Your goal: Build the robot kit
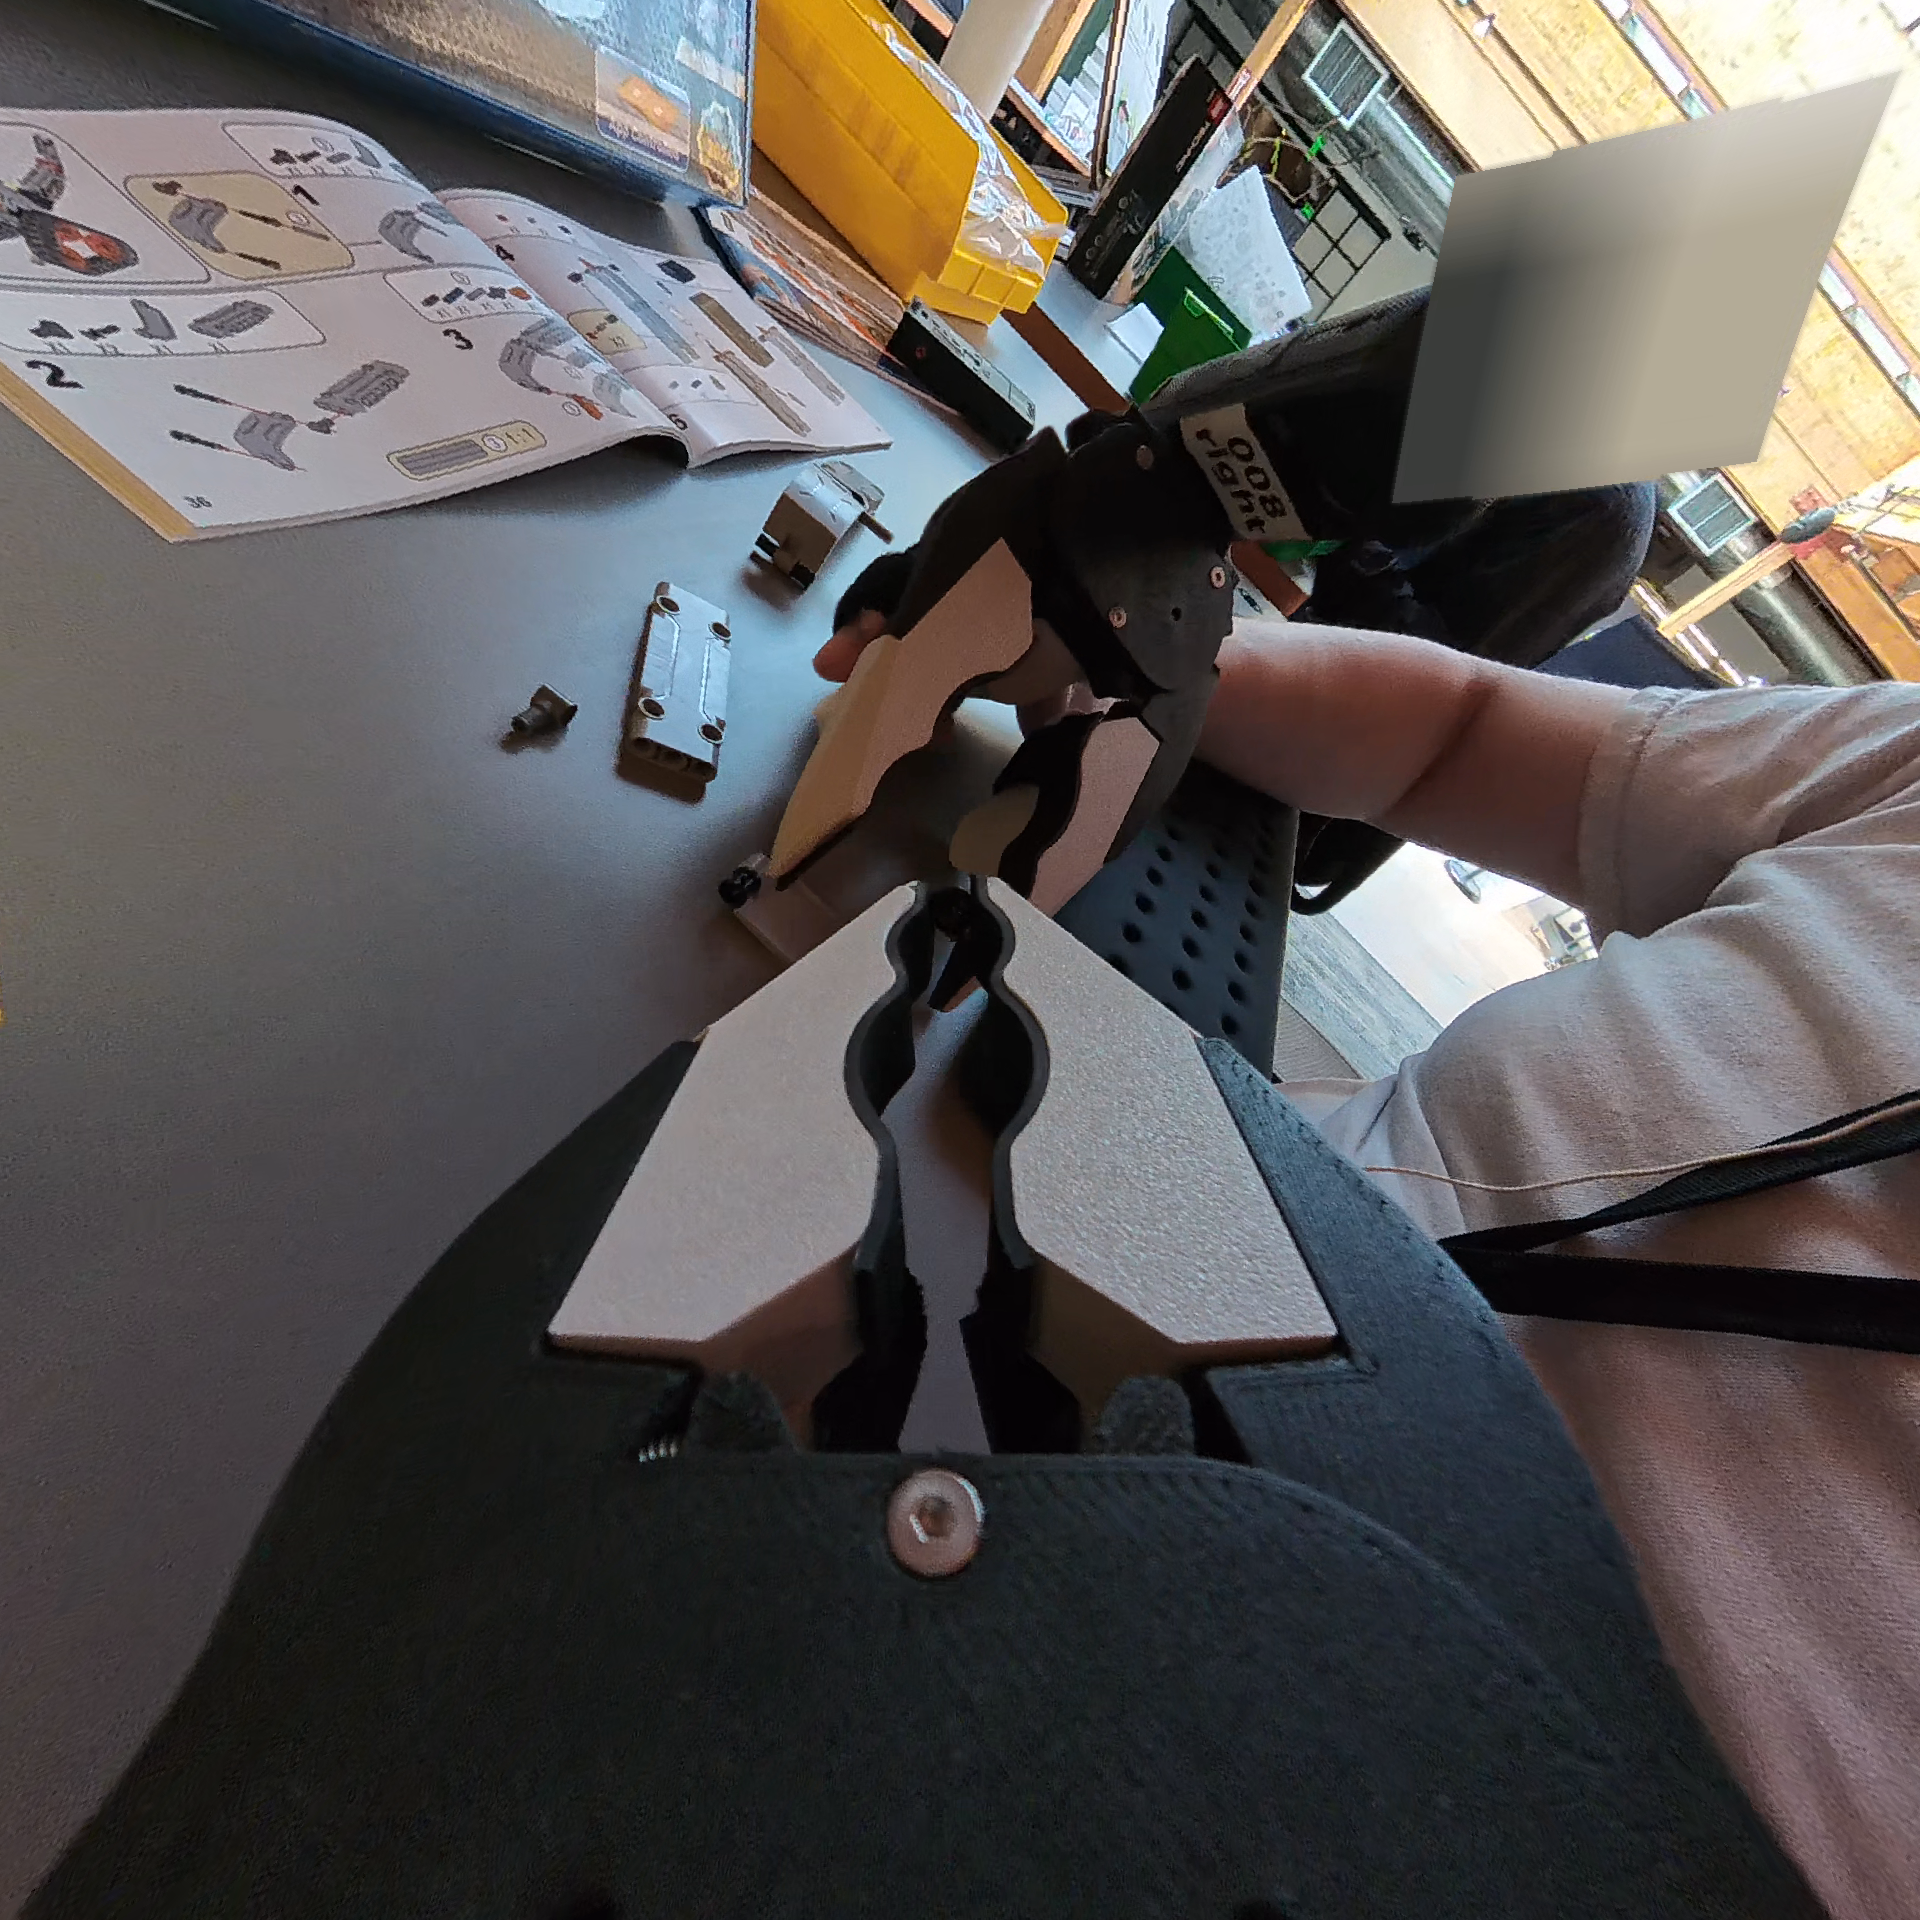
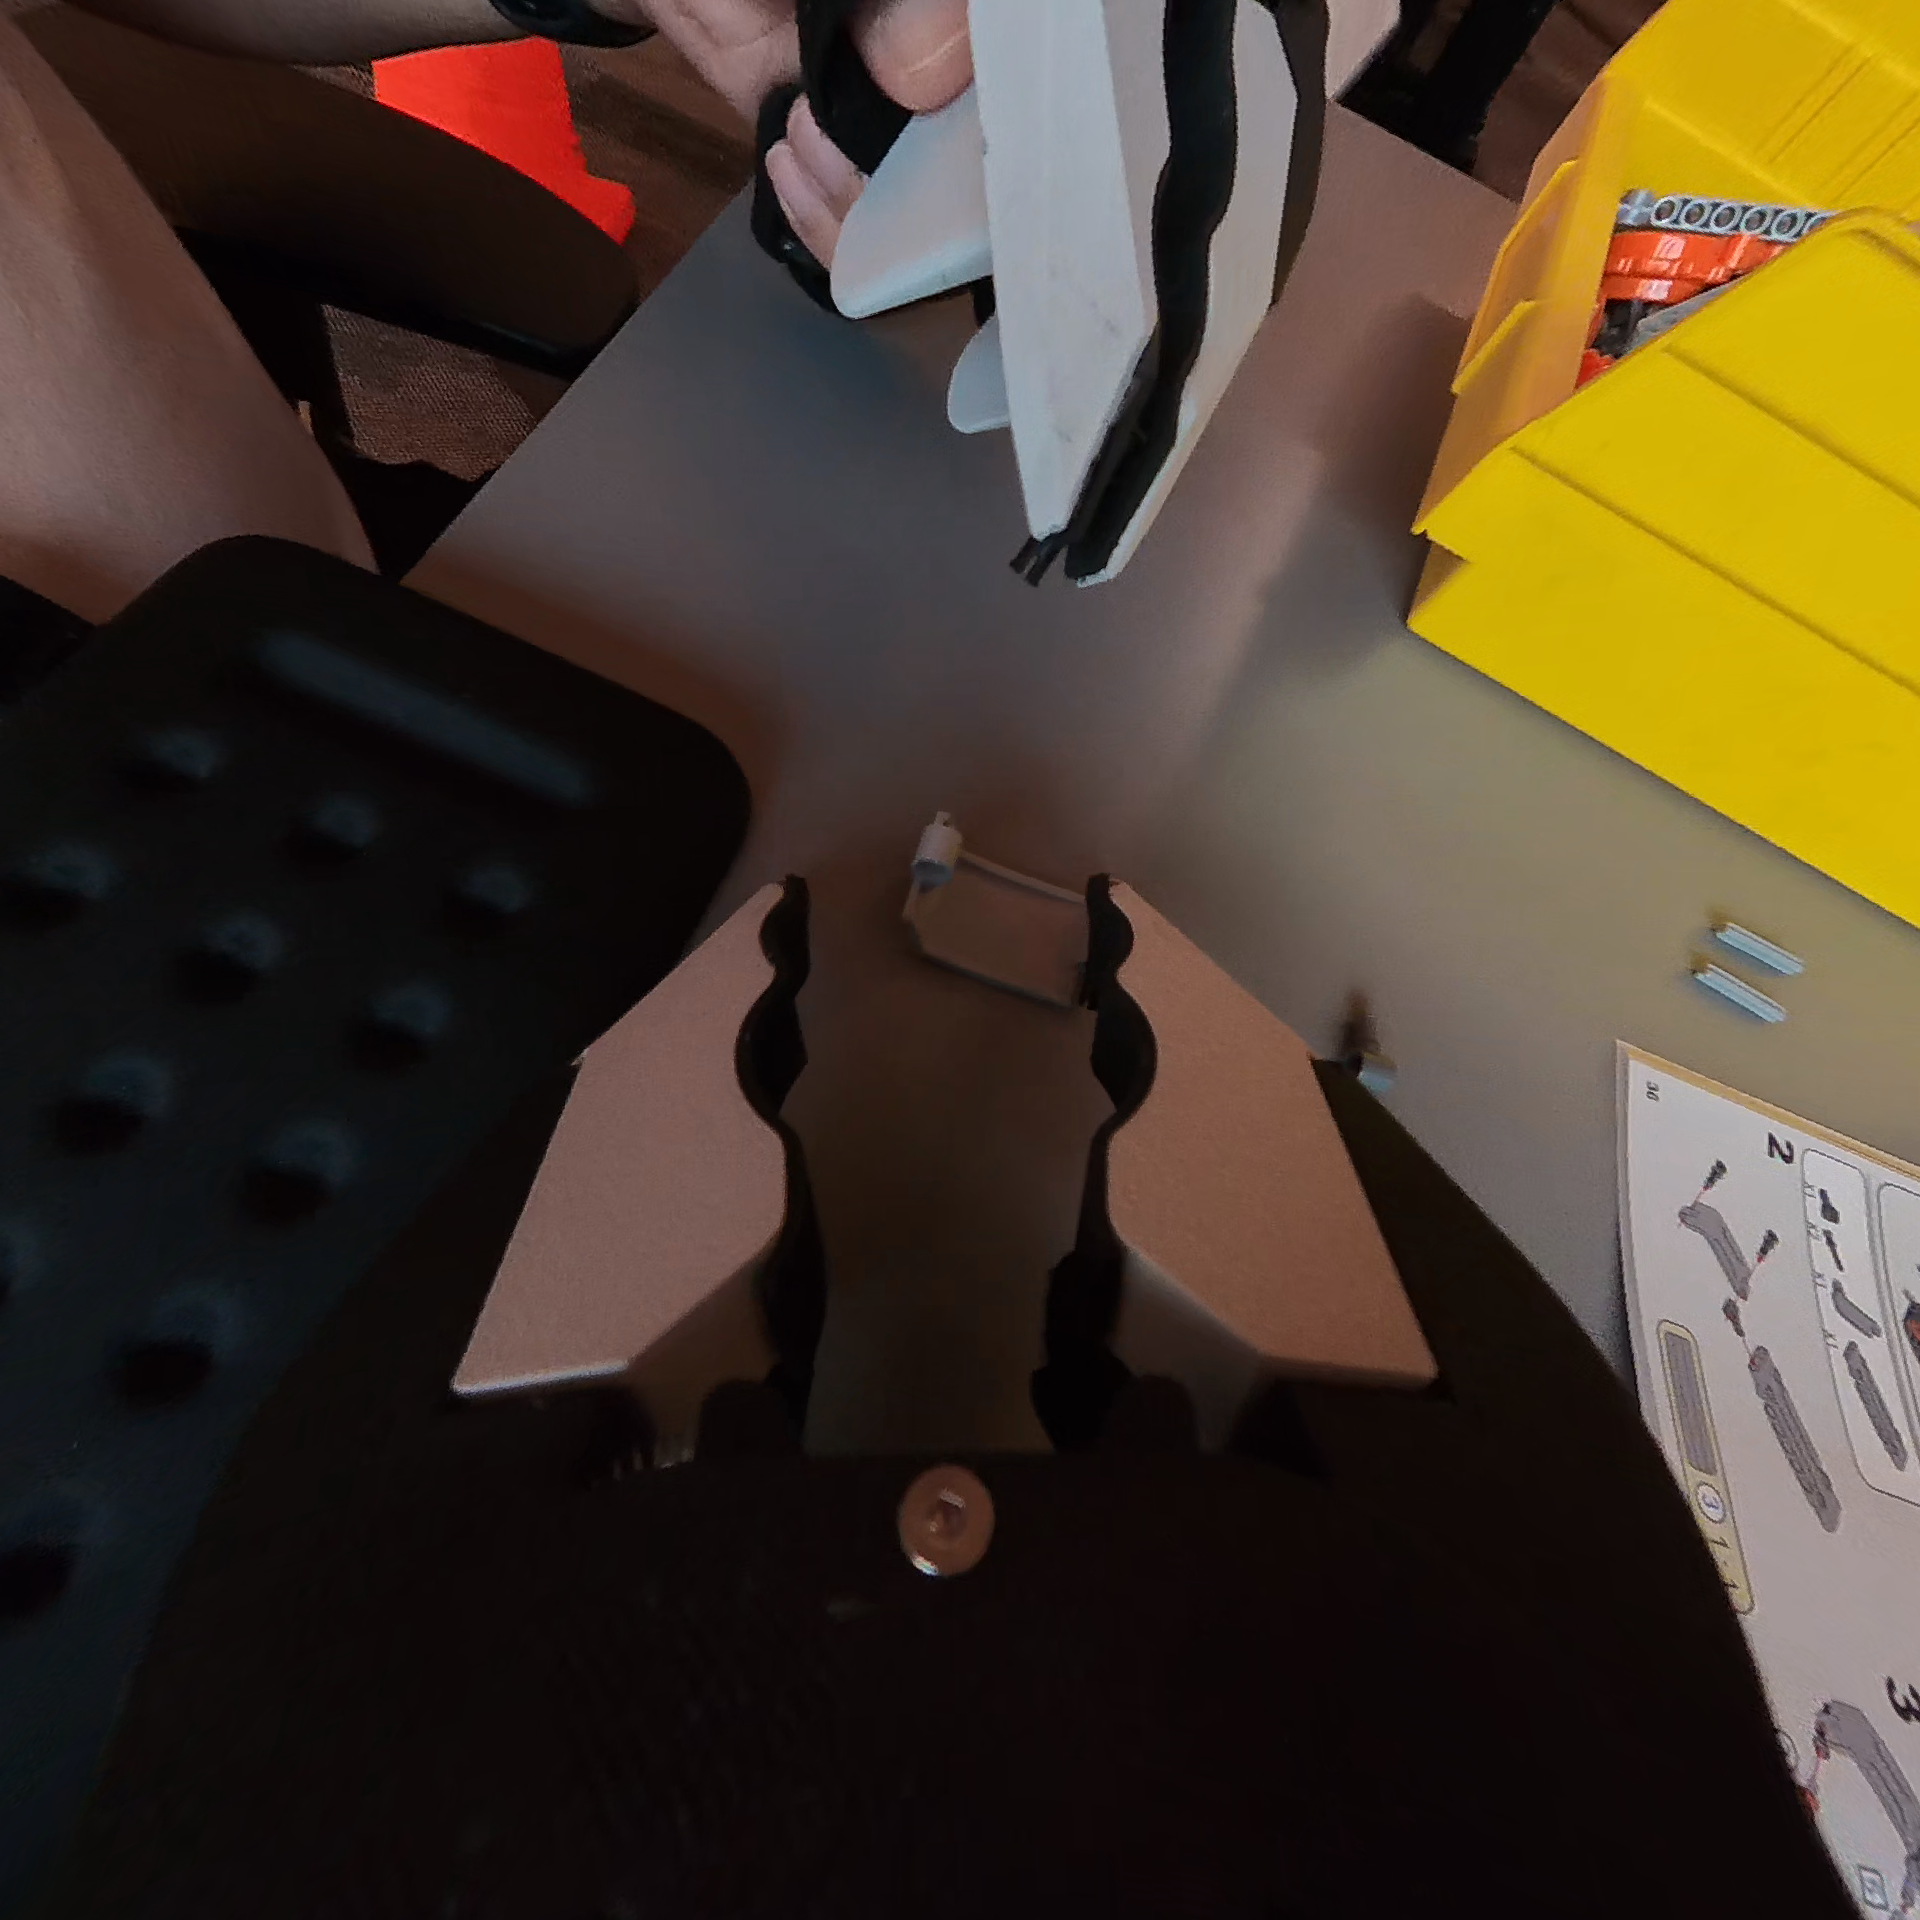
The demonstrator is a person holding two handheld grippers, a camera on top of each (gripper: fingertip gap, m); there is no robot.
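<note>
Your left gripper (image 1: 951,914) is clenched on a small black pin (image 2: 1039,556), and your right gripper (image 2: 940,935) hangs released over a grey panel piece (image 2: 997,935) on the table (image 2: 831,644).

In the right wrist view the panel lies between your spread jaws, touching the finger at 3 o'clock, though blur makes the contact uncertain. The left gripper's tips with the pin sit at 12 o'clock from it, apart. Two short grey axles (image 2: 1751,971) lie at 3 o'clock, yellow bins (image 2: 1714,520) at 2 o'clock. In the left wrist view, a long grey beam (image 1: 675,691) and a small dark connector (image 1: 545,715) lie at 10 o'clock, the open instruction booklet (image 1: 343,312) beyond them.
</note>
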